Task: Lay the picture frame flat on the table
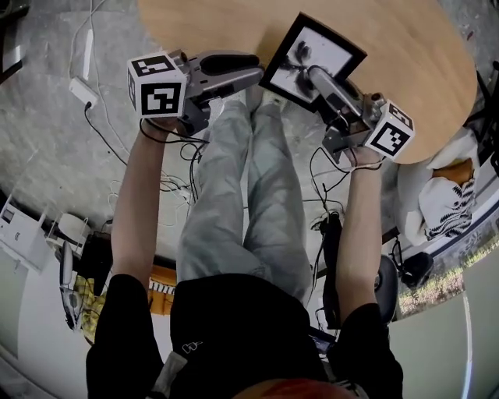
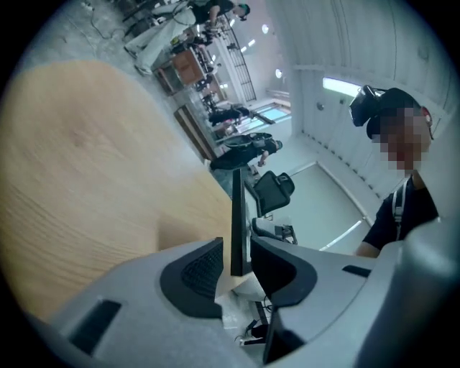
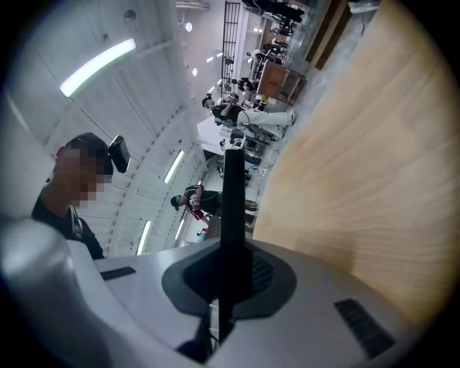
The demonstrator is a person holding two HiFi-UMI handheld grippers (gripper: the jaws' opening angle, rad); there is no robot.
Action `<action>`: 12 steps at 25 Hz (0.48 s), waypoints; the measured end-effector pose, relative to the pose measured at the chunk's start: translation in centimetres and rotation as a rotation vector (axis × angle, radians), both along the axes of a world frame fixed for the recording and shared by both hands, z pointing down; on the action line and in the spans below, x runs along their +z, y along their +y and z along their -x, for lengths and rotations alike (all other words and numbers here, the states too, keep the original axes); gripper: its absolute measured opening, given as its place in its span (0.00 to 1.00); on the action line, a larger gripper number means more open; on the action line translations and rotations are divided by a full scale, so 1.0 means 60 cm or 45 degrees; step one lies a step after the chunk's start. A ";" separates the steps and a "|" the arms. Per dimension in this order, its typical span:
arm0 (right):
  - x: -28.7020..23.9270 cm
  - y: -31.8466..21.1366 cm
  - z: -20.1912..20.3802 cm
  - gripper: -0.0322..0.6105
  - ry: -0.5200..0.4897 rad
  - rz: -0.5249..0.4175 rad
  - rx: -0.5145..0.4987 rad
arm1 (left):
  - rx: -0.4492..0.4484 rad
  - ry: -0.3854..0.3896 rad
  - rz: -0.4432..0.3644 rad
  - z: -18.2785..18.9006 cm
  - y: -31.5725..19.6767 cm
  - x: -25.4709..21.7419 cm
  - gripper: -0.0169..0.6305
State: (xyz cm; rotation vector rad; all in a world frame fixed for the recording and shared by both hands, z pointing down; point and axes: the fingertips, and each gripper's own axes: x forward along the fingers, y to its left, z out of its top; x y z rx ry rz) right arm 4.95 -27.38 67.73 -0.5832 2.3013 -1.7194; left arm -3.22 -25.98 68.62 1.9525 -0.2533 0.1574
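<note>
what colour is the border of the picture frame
Black, all round the picture frame; the head view shows it best.

Black border, white mat and a grey-black print on the picture frame (image 1: 320, 47) at the jaw tips. Table (image 1: 195, 23) ahead of jaws: pale wood, fine grain. Left gripper (image 1: 260, 72) and right gripper (image 1: 312, 75): grey shells, black cross-hatched pads (image 2: 198, 269). Marker cube (image 1: 158, 86) at each tool's rear: white, black square pattern. Trousers (image 1: 249, 203) behind the tools: light grey.
</note>
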 end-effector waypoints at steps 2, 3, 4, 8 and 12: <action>0.033 -0.024 -0.014 0.08 0.097 0.018 0.032 | -0.056 -0.046 -0.002 0.023 0.000 0.015 0.19; 0.052 -0.036 -0.018 0.08 0.150 0.038 0.042 | -0.078 -0.055 -0.002 0.032 0.002 0.017 0.17; 0.071 -0.046 -0.019 0.08 0.203 0.059 0.047 | -0.102 -0.063 -0.003 0.039 0.003 0.018 0.14; 0.126 -0.068 -0.016 0.08 0.338 0.137 0.052 | -0.185 -0.143 -0.051 0.052 0.009 0.028 0.05; 0.148 -0.070 -0.015 0.08 0.371 0.189 0.062 | -0.208 -0.265 -0.114 0.032 0.015 0.045 0.04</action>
